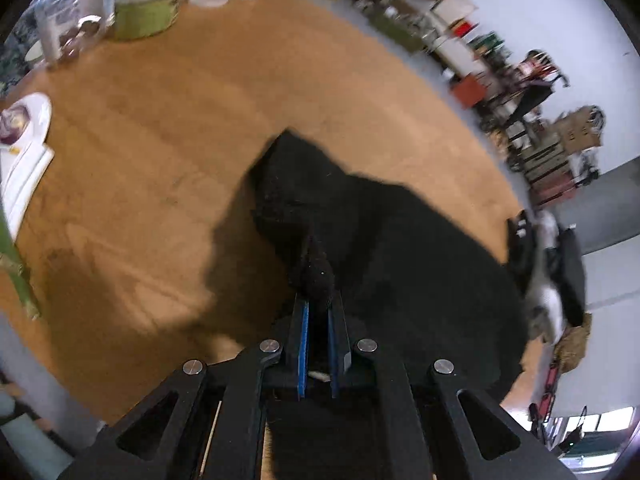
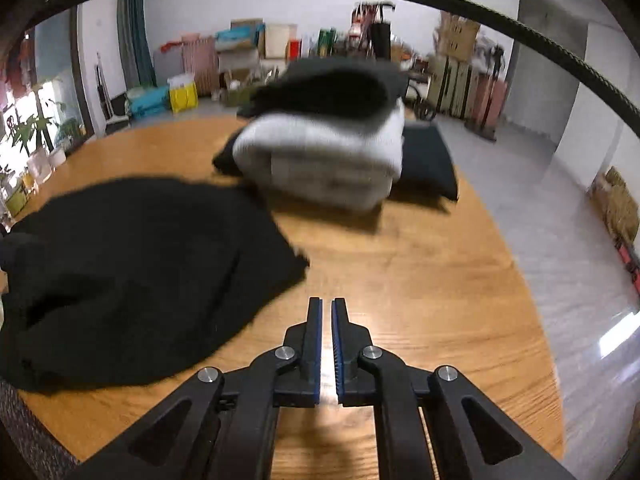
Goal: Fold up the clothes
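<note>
A black knit garment lies rumpled on the round wooden table. My left gripper is shut on a pinched fold of the black garment, which bunches up between the blue pads. In the right wrist view the same black garment spreads over the table's left side. My right gripper hovers over bare wood just right of the garment's edge, its jaws shut with only a thin slit and nothing between them. A stack of folded clothes, white under dark grey, sits at the table's far side on another black piece.
Jars and a green-filled container stand at the table's far edge in the left wrist view, with a white plate and napkins at the left. Potted plants line the left rim. Boxes and bags crowd the room's far wall.
</note>
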`<control>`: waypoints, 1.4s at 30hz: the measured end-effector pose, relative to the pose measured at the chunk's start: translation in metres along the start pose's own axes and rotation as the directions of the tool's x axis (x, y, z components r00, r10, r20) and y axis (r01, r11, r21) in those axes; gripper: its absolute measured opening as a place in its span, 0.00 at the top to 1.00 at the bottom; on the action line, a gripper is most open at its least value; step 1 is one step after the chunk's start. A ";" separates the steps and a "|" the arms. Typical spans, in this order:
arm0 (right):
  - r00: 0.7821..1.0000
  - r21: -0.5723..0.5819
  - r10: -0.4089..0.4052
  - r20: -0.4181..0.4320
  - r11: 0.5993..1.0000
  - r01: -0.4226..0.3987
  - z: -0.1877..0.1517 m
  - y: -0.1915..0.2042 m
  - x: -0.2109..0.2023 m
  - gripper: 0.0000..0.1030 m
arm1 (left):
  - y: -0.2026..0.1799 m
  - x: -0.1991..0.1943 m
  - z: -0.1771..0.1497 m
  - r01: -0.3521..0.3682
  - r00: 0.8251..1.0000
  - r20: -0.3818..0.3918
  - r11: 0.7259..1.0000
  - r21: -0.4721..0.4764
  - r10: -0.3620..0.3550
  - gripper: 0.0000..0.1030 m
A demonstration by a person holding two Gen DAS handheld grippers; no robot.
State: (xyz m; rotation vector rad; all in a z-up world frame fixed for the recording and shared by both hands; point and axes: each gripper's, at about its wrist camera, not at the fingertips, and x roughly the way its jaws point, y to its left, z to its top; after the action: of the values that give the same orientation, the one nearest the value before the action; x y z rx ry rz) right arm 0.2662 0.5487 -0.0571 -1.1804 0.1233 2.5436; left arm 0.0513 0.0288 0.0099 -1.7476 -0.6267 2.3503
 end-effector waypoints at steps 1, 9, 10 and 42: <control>1.000 -0.005 0.017 -0.012 1.000 -0.017 0.003 0.000 0.004 0.93 | 0.003 0.002 -0.001 -0.008 1.000 -0.012 1.000 -0.004 0.008 0.92; 0.954 0.075 0.250 -0.167 0.968 -0.241 0.033 0.016 0.043 0.59 | 0.010 0.009 -0.001 -0.014 0.999 -0.029 1.000 -0.007 0.013 0.92; 0.945 0.097 0.271 -0.181 0.962 -0.257 0.035 0.015 0.047 0.56 | 0.009 0.008 0.000 -0.013 0.999 -0.030 1.000 -0.005 0.013 0.92; 0.981 0.382 -0.069 -0.179 0.915 0.134 -0.012 -0.169 -0.008 0.86 | -0.038 0.009 -0.016 0.072 0.976 -0.209 0.996 0.058 -0.059 0.52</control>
State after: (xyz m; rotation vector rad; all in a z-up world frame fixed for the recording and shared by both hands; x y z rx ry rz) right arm 0.3362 0.7029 -0.0486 -1.1902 0.5682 2.1899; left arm 0.0584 0.0698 0.0137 -1.8795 -0.5593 2.0854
